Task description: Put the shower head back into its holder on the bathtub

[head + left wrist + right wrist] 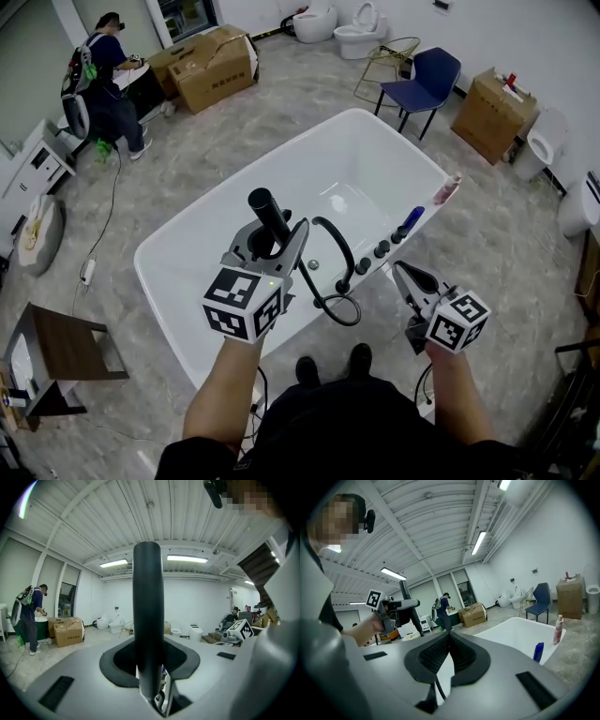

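Note:
In the head view the black shower head (264, 210) stands upright over the near rim of the white bathtub (187, 234), and my left gripper (278, 242) is shut on its handle. Its black hose (339, 253) arcs down to a loop at the rim beside the dark tap knobs (382, 250). From the left gripper view the handle (148, 611) rises as a dark column between the pads of the left gripper (150, 667). My right gripper (401, 272) hangs to the right of the hose, outside the tub. Seen in its own view, the right gripper (449, 635) has its pads together and holds nothing.
A blue bottle (413, 217) and a pink bottle (447, 188) stand on the tub's right rim. Beyond the tub are a blue chair (427, 80), cardboard boxes (211, 61) and a person (108, 80). A wooden stool (61, 347) stands at the left. My shoes (333, 361) are against the tub.

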